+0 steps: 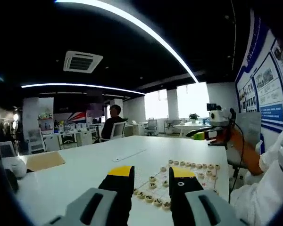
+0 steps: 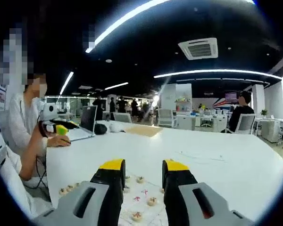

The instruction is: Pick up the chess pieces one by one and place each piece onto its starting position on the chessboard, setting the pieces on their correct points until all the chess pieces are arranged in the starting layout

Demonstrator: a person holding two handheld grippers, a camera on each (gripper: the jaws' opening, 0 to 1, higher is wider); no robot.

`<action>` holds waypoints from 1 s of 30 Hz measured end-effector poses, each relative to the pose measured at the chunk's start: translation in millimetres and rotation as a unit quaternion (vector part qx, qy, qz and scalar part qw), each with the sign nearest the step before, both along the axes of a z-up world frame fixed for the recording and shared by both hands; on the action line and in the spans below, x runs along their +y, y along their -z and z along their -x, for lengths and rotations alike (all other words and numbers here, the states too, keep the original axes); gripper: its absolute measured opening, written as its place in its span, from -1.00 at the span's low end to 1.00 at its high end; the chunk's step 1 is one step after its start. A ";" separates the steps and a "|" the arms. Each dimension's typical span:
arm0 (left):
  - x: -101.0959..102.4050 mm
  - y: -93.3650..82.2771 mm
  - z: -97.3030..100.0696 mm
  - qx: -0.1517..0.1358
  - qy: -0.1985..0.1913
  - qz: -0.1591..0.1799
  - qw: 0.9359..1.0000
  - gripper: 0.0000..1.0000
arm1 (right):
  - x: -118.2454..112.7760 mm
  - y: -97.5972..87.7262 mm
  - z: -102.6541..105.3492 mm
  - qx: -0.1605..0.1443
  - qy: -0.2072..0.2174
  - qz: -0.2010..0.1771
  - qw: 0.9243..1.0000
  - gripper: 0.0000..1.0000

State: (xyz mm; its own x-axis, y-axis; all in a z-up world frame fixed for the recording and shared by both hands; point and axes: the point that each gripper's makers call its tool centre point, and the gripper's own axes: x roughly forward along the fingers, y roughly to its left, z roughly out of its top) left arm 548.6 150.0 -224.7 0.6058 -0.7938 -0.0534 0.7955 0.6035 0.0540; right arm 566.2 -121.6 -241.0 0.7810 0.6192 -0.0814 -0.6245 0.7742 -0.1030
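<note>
- An open office with a dark ceiling, strip lights and a ceiling vent [image 1: 82, 61] is seen in the left gripper view, with a large white desk [image 1: 85, 169] in front and poster boards [image 1: 266, 89] on the wall to the right.
- The left gripper [image 1: 152, 176] is held above the desk, its fingers spread and nothing pinched between them.
- The chess pieces [image 1: 153, 197] are laid in rows on the chessboard [image 1: 146, 178] just beyond the fingers; more lie along its far edge.
- The right gripper [image 1: 200, 135] is seen raised at the right, held by a hand.
- In the right gripper view, the same desk [image 2: 217, 155] stretches away, with a laptop [image 2: 85, 125] far left.
- The right gripper [image 2: 141, 170] is seen with fingers spread, empty, over the chessboard [image 2: 141, 195] and scattered chess pieces [image 2: 152, 201].
- The left gripper [image 2: 56, 128] is held by a seated person [image 2: 26, 122].
</note>
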 end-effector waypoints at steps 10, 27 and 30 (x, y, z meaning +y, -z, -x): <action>8.4 -9.0 6.5 -0.003 -0.018 0.007 1.000 -0.40 | 39.3 -20.9 27.9 -0.023 -0.061 -0.014 0.998 -0.35; -6.6 -4.2 11.4 -0.002 -0.002 -0.004 1.000 -0.40 | 24.6 -41.5 36.3 -0.046 -0.037 -0.009 0.998 -0.35; -7.4 -3.9 11.6 -0.004 0.000 -0.006 1.000 -0.40 | 24.1 -40.5 34.5 -0.045 -0.035 -0.004 0.998 -0.35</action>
State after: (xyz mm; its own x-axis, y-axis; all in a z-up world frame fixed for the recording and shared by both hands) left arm 537.1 142.6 -220.8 0.6062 -0.7931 -0.0592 0.7951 0.6027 0.0674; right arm 531.7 -97.6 -200.5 0.7402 0.6724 -0.0071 -0.6650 0.7305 -0.1553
